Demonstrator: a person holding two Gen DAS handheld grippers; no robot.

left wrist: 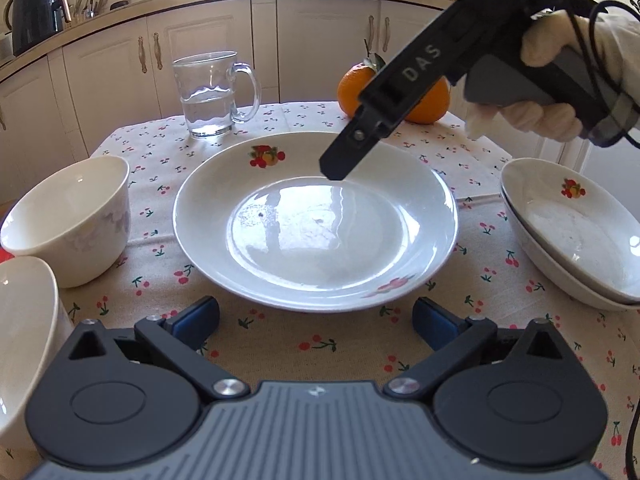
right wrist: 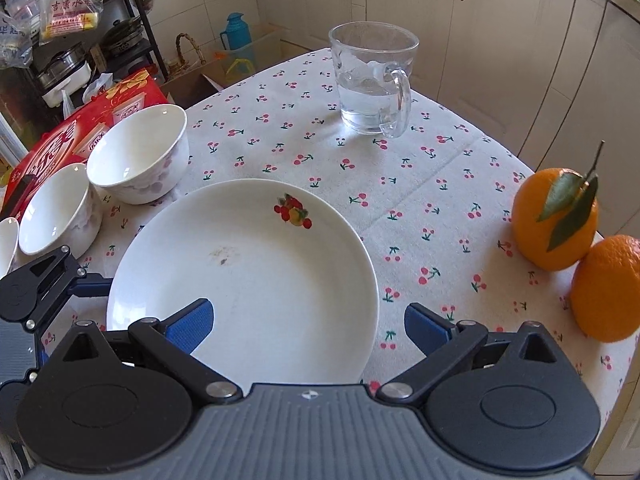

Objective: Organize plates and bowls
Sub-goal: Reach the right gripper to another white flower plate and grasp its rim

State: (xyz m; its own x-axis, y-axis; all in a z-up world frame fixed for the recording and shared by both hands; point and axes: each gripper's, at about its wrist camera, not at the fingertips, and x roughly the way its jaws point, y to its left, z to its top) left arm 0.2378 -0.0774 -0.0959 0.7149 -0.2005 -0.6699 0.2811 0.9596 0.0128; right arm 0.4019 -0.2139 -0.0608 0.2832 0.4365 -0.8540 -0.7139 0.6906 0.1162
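- Cherry-print tablecloth (right wrist: 420,200) over the whole table, near edge lost behind both gripper bodies.
- Large white plate (left wrist: 316,220) at the middle, fruit motif on the rim, nothing in it but a small dark speck and a faint smear; near rim hidden behind the right wrist housing in that view.
- Stacked plates (left wrist: 572,232) at the right edge of the left wrist view, two nested, same fruit motif, cut off by the frame (lower one only a sliver of rim).
- Red printed carton (right wrist: 84,128) behind the bowls, partly covered by them.
- Floral bowl (right wrist: 138,154) left of the large plate, upright, nothing inside.
- Second bowl (right wrist: 56,210) just beside it, also with nothing inside; beyond that, a third white piece cropped at the frame edge, too little showing to name.
- Glass mug (right wrist: 374,80) at the far side, roughly half full of water, handle toward the right wrist camera.
- Two oranges (right wrist: 556,220), touching, one with stem and leaves; only one seen from the left wrist, mostly blocked by the other tool.
- Left gripper (left wrist: 316,316) spread wide just short of the large plate's near rim, holding nothing.
- Right gripper (right wrist: 308,322) spread wide above the plate (blue pads clear of it), held in a white-gloved hand (left wrist: 560,80).
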